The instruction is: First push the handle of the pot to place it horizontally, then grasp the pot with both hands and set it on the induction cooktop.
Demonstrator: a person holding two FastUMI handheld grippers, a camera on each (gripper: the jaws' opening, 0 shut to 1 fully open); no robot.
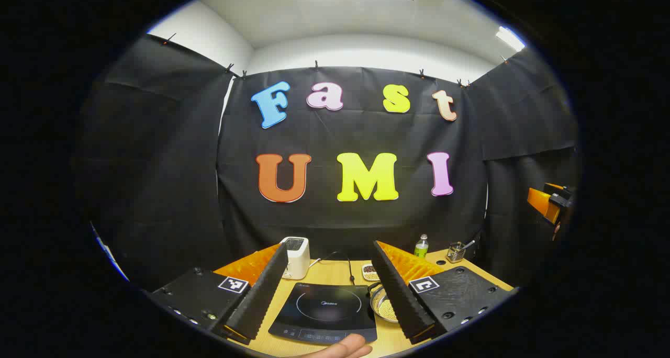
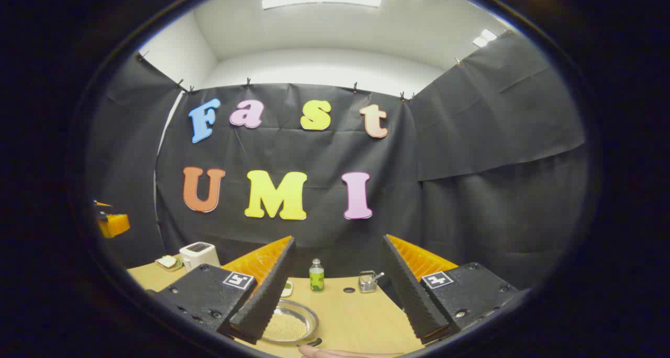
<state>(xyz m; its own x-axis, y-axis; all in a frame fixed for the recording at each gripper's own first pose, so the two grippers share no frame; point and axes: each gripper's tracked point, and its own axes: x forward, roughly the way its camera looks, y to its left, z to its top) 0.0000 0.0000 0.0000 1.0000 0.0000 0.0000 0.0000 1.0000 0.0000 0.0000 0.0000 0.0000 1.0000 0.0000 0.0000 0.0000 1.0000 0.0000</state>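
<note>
The pot [image 2: 289,324] sat on the bench [image 2: 361,316], low in the right gripper view, just beside and partly behind the left finger of the right gripper [image 2: 335,300]. It looked like a shallow metal pan with pale grain in it. A dark stub at its near rim [image 2: 313,342] was probably the handle, pointing toward the camera and not across; that is a judgement, since little of it showed.

In the left gripper view the pot [image 1: 383,306] lay right of the cooktop [image 1: 327,312], half hidden by the right finger of the left gripper [image 1: 330,290]. The cooktop sat between that gripper's fingers.

Both grippers stood wide apart, holding nothing, and hung above the bench.

The right gripper seemed the nearer to the handle, so the push would likely fall to it: down and forward, then sideways against the stub. The pot would afterwards need to travel left onto the cooktop.
</note>
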